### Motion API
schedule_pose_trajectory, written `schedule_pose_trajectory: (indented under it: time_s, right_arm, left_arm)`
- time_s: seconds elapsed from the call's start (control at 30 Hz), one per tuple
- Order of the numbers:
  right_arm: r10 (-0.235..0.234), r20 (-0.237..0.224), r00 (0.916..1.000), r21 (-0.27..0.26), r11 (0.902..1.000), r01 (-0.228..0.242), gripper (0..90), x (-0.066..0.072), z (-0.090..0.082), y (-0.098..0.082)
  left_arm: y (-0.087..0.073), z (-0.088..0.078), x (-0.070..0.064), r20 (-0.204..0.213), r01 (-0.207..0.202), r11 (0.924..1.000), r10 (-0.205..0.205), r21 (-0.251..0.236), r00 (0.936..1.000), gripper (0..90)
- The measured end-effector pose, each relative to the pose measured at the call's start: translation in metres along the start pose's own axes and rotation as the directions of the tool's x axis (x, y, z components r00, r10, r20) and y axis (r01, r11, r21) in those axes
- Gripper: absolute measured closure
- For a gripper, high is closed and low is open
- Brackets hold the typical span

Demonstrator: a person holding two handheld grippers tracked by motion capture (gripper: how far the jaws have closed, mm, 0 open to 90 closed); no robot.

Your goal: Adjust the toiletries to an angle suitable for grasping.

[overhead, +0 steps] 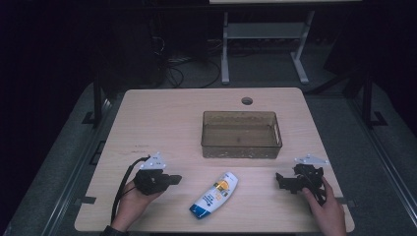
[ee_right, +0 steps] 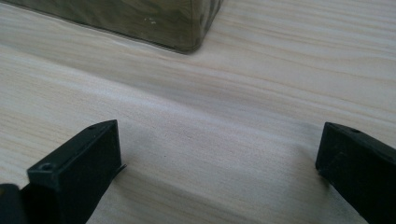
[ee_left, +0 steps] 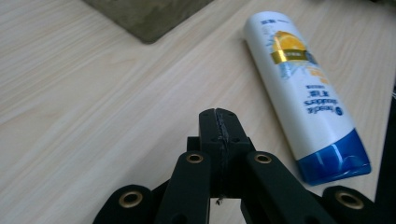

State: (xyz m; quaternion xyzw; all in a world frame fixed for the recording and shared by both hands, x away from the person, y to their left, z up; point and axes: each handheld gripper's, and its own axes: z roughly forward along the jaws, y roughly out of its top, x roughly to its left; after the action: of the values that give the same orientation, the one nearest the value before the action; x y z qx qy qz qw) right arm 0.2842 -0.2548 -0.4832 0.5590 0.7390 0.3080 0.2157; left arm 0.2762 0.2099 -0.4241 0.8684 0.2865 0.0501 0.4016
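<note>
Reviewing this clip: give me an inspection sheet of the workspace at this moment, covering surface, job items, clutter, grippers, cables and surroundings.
Surface: light wood-grain table with a round hole near its far edge.
Job's things: white shampoo bottle with blue cap lying flat near the front edge; clear brownish bin behind it, nothing seen inside.
Clutter: nothing seen.
Grippers: left gripper shut with nothing between its jaws, left of the bottle and apart from it; right gripper open over bare table.
Cables: black cable trails from the left gripper.
Surroundings: dark room, grey floor, white table frame beyond, loose cables on the floor.
</note>
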Motion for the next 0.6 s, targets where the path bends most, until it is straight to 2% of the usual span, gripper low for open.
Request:
schedule_pose_trajectory:
  time_s: [0.17, 0.37, 0.6]
  right_arm:
    - [0.0, 0.0, 1.0, 0.0, 1.0, 0.0, 0.0, 0.0, 0.0, 0.0]
    - [0.0, 0.0, 1.0, 0.0, 1.0, 0.0, 0.0, 0.0, 0.0, 0.0]
    - [0.0, 0.0, 1.0, 0.0, 1.0, 0.0, 0.0, 0.0, 0.0, 0.0]
  left_arm:
    - [0.004, 0.009, -0.013, 0.037, -0.036, 0.9993, 0.035, 0.014, 0.9987, 89.5]
    - [0.007, 0.019, -0.027, 0.075, -0.055, 0.9983, 0.053, 0.021, 0.9957, 89.5]
    - [0.009, 0.029, -0.042, 0.119, -0.086, 0.9958, 0.082, 0.031, 0.9895, 89.5]
